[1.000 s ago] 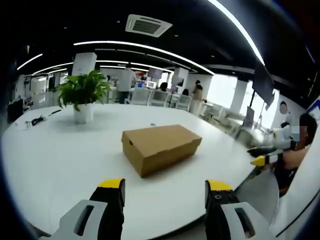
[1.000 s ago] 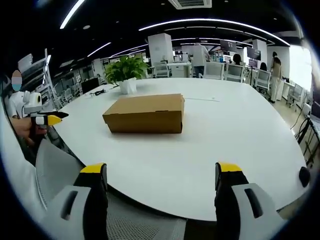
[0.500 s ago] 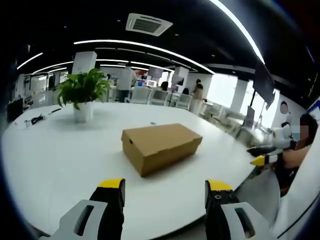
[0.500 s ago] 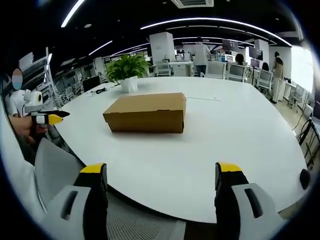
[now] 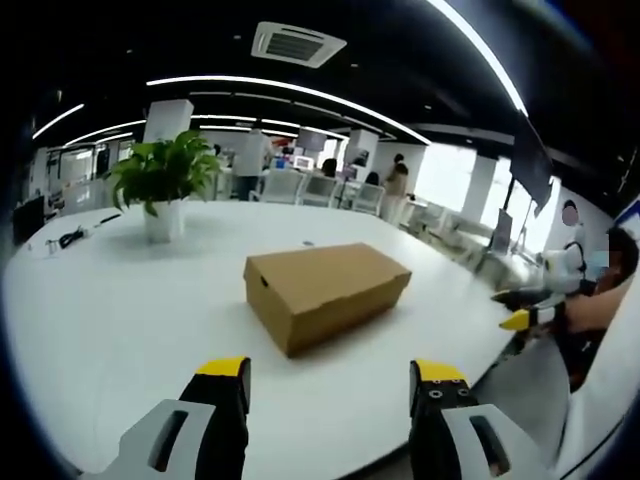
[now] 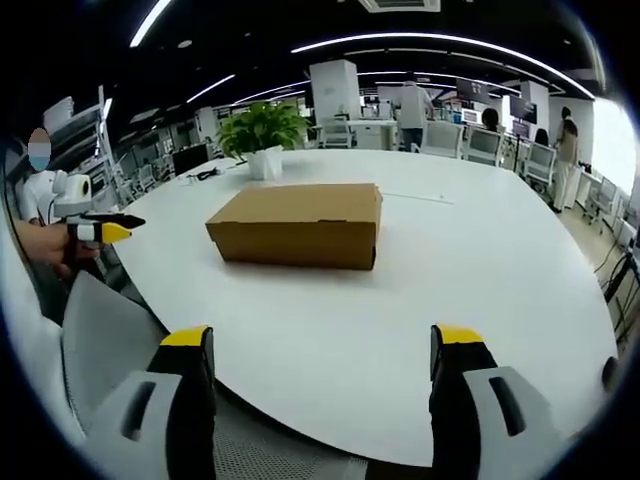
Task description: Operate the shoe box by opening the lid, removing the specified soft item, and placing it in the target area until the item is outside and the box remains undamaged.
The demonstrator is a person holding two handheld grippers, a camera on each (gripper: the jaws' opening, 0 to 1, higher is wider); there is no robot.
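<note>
We see a closed brown cardboard shoe box [image 5: 326, 294] lying flat on a wide white desk [image 5: 120, 300], in the middle of the left gripper view and a little above the middle of the right gripper view. Its lid is down, so we judge nothing of the task is done yet: opening, taking out the soft item and setting it down are all left. The item itself is hidden inside. Our left gripper [image 5: 332, 380] rises from the bottom of its frame, jaws wide apart and holding nothing, well short of the box. Our right gripper [image 6: 325, 350] is likewise spread and free. A potted plant [image 5: 163, 190] stands at the upper left, beyond the box.
</note>
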